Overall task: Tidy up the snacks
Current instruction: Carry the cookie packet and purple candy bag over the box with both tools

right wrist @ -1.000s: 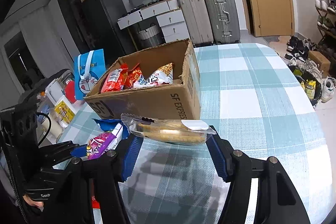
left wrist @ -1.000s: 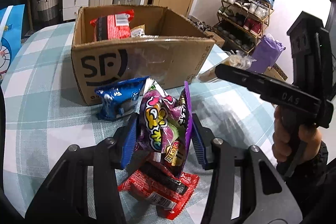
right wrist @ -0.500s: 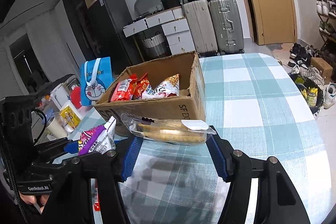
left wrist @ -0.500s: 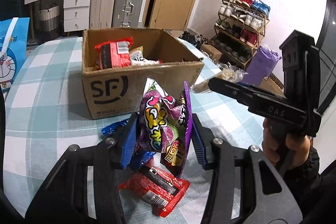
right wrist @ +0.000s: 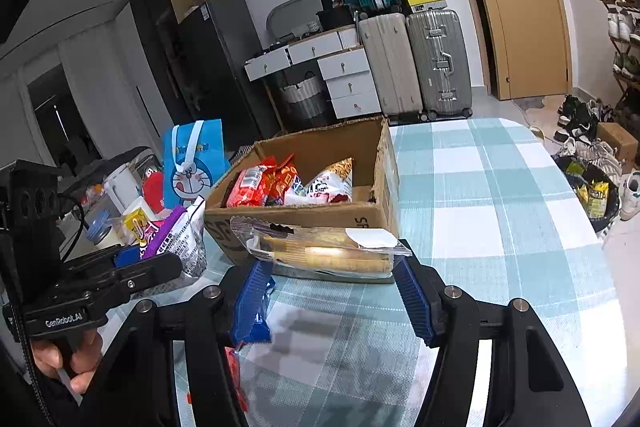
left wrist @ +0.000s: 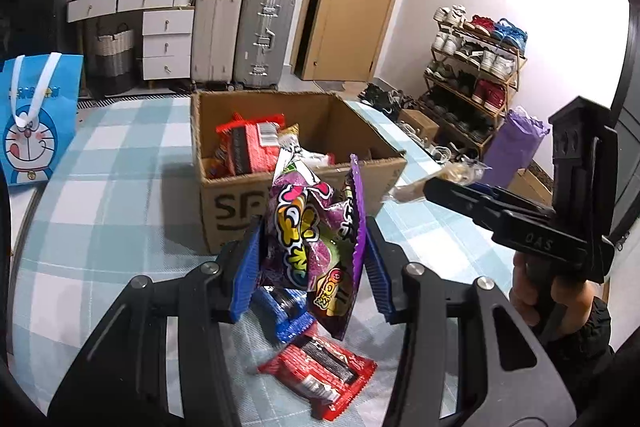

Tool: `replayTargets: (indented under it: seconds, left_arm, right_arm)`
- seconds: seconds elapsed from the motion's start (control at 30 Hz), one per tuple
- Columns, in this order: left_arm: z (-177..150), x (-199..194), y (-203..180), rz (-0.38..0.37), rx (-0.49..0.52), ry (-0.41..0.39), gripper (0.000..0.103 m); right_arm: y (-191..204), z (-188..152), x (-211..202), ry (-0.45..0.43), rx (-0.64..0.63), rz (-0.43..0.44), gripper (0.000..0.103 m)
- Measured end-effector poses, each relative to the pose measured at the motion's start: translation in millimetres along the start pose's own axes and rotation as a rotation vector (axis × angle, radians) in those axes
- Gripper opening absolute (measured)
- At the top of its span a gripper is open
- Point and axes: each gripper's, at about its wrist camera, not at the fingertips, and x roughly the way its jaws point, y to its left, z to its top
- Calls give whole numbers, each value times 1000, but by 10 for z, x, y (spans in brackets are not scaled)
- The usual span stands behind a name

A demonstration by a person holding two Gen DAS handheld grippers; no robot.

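My left gripper [left wrist: 314, 269] is shut on a purple snack bag [left wrist: 316, 239], held upright above the checked table in front of the cardboard box [left wrist: 240, 203]. Under it lie a blue packet [left wrist: 290, 317] and a red packet [left wrist: 320, 375]. My right gripper [right wrist: 332, 291] is shut on a clear pack of wafer rolls [right wrist: 324, 253], held level just before the box [right wrist: 376, 223], which holds red and white snack bags [right wrist: 288, 183]. From the right wrist view the left gripper [right wrist: 160, 259] shows at the left with the purple bag [right wrist: 176, 231].
A blue cartoon gift bag [left wrist: 34, 119] stands at the table's left edge. Cups and small items [right wrist: 128, 203] crowd the far left. Suitcases [left wrist: 240, 35], drawers, a door and a shoe rack [left wrist: 472, 75] stand beyond the table. The checked tablecloth [right wrist: 480, 227] stretches right of the box.
My left gripper has risen with the purple bag, lifting it clear of the blue and red packets, and I look more into the box. The right gripper has hardly moved.
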Motion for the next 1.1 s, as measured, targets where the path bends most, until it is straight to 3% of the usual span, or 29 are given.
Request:
replayTargets:
  seconds: [0.33, 1.1]
  left_arm:
    - [285, -29, 49, 60, 5, -42, 45]
    - [1076, 643, -4, 130, 34, -71, 45]
  right_arm:
    - [41, 128, -24, -24, -16, 2, 62]
    - [165, 726, 314, -38, -44, 0, 62]
